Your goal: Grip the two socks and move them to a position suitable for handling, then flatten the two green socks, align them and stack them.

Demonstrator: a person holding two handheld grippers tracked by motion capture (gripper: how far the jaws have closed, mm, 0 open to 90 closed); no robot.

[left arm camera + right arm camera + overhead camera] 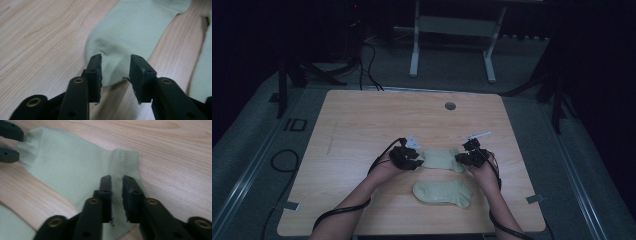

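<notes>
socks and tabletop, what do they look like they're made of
Far sock: pale green knit fabric, matte, with a ribbed mesh cuff; likely a cotton blend. Near sock looks the same. Table: light wood-grain surface, smooth, slightly glossy; probably laminate, not solid wood.

A light wood-grain bench (362, 125) with rounded corners is standing on a grey floor (252, 150). A round grey grommet (450, 106) is sitting near its far edge. Two pale green socks are lying flat on the near half: the far sock (443, 160) is stretching crosswise between the person's hands, and the near sock (443, 193) is lying parallel just below it, apart from it. Strips of grey tape (534, 199) are marking the bench's near corners.
</notes>
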